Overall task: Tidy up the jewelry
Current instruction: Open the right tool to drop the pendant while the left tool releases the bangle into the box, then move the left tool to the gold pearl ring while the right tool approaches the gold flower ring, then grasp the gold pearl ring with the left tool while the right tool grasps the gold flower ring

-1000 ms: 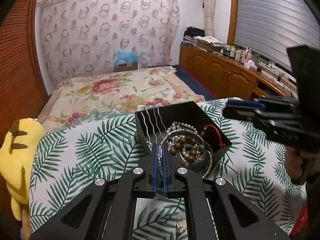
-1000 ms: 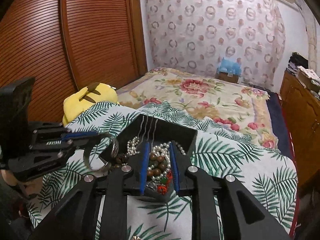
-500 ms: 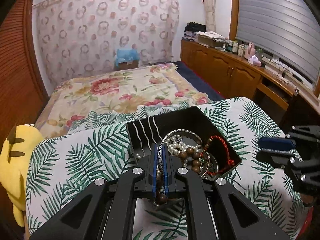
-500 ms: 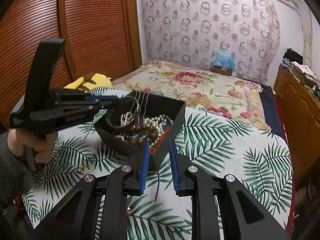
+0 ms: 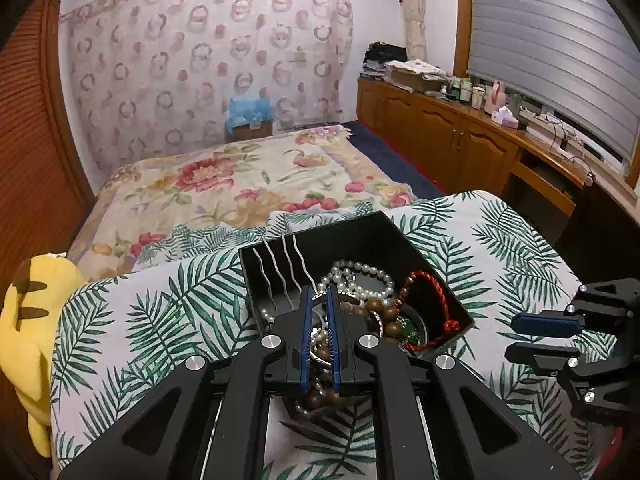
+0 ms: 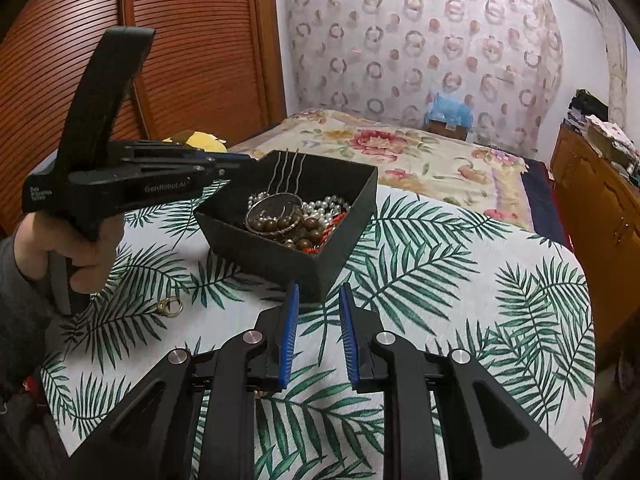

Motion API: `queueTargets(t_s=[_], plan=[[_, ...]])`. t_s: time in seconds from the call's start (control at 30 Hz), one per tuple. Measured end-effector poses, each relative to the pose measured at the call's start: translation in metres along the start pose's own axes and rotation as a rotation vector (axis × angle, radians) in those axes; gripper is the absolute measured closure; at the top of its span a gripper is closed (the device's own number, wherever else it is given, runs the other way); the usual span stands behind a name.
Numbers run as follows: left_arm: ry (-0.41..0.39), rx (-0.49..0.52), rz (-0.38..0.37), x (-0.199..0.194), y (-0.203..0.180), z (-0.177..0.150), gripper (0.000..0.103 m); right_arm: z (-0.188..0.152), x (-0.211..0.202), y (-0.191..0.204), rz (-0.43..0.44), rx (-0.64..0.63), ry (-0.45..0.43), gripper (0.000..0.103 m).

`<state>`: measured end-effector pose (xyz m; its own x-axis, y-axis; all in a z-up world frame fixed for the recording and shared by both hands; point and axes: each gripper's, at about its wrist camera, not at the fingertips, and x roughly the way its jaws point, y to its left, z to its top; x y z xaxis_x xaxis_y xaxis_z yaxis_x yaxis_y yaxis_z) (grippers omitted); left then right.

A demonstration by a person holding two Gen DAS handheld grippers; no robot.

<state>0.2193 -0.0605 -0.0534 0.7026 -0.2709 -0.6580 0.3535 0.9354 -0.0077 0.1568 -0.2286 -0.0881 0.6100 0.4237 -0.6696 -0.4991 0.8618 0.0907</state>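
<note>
Left wrist view: left gripper (image 5: 319, 300) has its jaws almost closed over the box (image 5: 400, 236) of jewelry, gripping nothing I can see. Right gripper (image 6: 318, 300) waits half open near it. Risk: tangled beads (image 5: 384, 312) may snag and tip the box.

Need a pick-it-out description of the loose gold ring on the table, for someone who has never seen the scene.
Start at the table with the palm-leaf cloth and find the black box of jewelry on it. The gold ring lies on the cloth outside the box, below the hand holding the left gripper. It is the only jewelry not in the box.
</note>
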Motion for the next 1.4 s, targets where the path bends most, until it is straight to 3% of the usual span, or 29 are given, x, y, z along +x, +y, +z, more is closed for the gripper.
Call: queueTargets(t_s=[0.07,0.2,0.27,0.37,0.43,0.5,0.6,0.97,1.0,1.07,1.4], plan=[[-0.008,0.006,-0.007,-0.005,-0.001,-0.001,0.095,-0.003,-0.001,0.0,0.007,0.008,0.001,0.08],[-0.033,0.024,-0.019,-0.022,-0.003,-0.008,0.072,-0.01,-0.004,0.003,0.017,0.015,0.003,0.08],[-0.04,0.035,-0.022,-0.029,-0.008,-0.01,0.067,-0.013,-0.005,0.005,0.027,0.018,0.008,0.08],[-0.053,0.046,-0.022,-0.039,-0.011,-0.016,0.043,-0.02,-0.003,0.01,0.038,0.012,0.024,0.08],[-0.055,0.05,-0.024,-0.044,-0.011,-0.023,0.042,-0.025,-0.001,0.014,0.045,0.002,0.039,0.08],[-0.048,0.05,-0.019,-0.047,-0.01,-0.03,0.022,-0.029,0.001,0.018,0.052,-0.006,0.051,0.08],[-0.04,0.052,-0.009,-0.049,-0.007,-0.039,0.012,-0.035,0.004,0.024,0.059,-0.02,0.069,0.073],[0.114,0.07,-0.017,-0.026,0.005,-0.085,0.008,-0.046,0.022,0.046,0.039,-0.115,0.153,0.07],[0.131,0.078,-0.017,-0.023,0.006,-0.089,0.008,-0.047,0.023,0.047,0.033,-0.12,0.152,0.071],[0.158,0.083,-0.021,-0.019,0.006,-0.096,0.008,-0.047,0.023,0.047,0.02,-0.126,0.155,0.086],[0.199,0.094,-0.028,-0.021,0.004,-0.111,0.008,-0.048,0.018,0.048,0.023,-0.127,0.14,0.087]])
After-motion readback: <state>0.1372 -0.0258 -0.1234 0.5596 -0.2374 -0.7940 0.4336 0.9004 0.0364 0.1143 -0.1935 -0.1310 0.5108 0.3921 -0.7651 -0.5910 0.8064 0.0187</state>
